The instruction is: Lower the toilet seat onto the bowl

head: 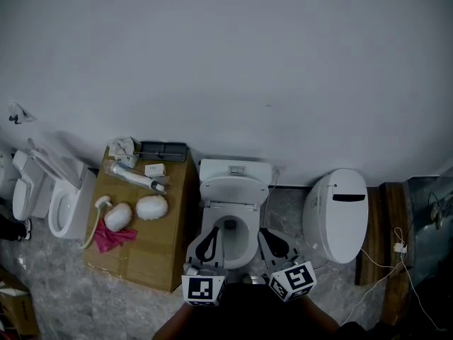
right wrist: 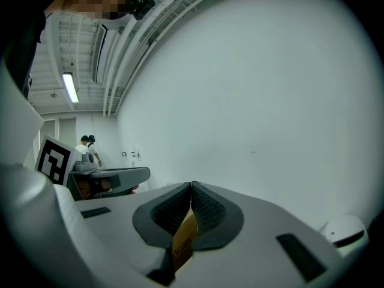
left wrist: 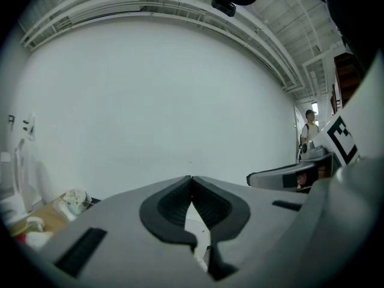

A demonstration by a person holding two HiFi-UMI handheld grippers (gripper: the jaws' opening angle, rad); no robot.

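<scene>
A white toilet stands at the wall in the middle of the head view, with its tank (head: pixel 236 169) at the back. Its seat (head: pixel 233 191) looks raised, leaning back toward the tank, and the bowl (head: pixel 248 238) lies uncovered below it. My left gripper (head: pixel 211 232) hovers over the bowl's front left rim, shut with nothing held. My right gripper (head: pixel 272 234) hangs just off the bowl's front right, also shut. Both gripper views point at the bare wall: the left gripper (left wrist: pixel 191 177) and the right gripper (right wrist: pixel 191 185) show pads pressed together. A small yellow-brown tag (right wrist: pixel 183 245) shows at the base of the right jaws.
A cardboard sheet (head: pixel 173 225) left of the toilet carries white rounded things, a pink cloth (head: pixel 113 238) and a hose. Another open toilet (head: pixel 67 204) stands far left. A shut white toilet (head: pixel 337 214) stands to the right, then a wooden board (head: pixel 371 232) and cables (head: pixel 398 250).
</scene>
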